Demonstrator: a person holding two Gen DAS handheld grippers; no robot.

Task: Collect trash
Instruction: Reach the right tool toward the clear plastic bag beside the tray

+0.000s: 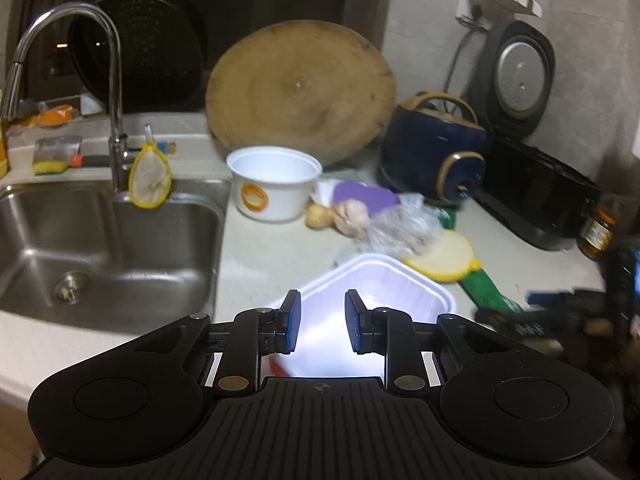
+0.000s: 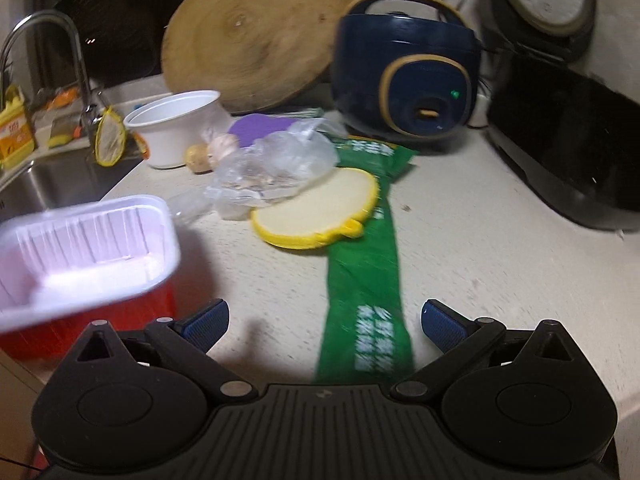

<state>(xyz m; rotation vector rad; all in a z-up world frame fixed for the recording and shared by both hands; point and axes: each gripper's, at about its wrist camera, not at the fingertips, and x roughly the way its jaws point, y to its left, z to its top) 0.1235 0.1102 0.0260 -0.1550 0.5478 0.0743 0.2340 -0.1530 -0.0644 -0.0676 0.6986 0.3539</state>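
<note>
Left tool (image 1: 322,322) half open, pads either side of the red-and-white tray (image 2: 86,244) w/o pressing; tray sits at bench (image 2: 460,240) edge, likely staged as catch-all. Right tool (image 2: 325,322) wide open, empty, above green wrapper (image 2: 366,280), prob next pickup.

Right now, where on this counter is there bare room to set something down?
Bare counter lies between the green wrapper and the black appliance. It is crowded around the white bowl, plastic bag and yellow lid.
</note>
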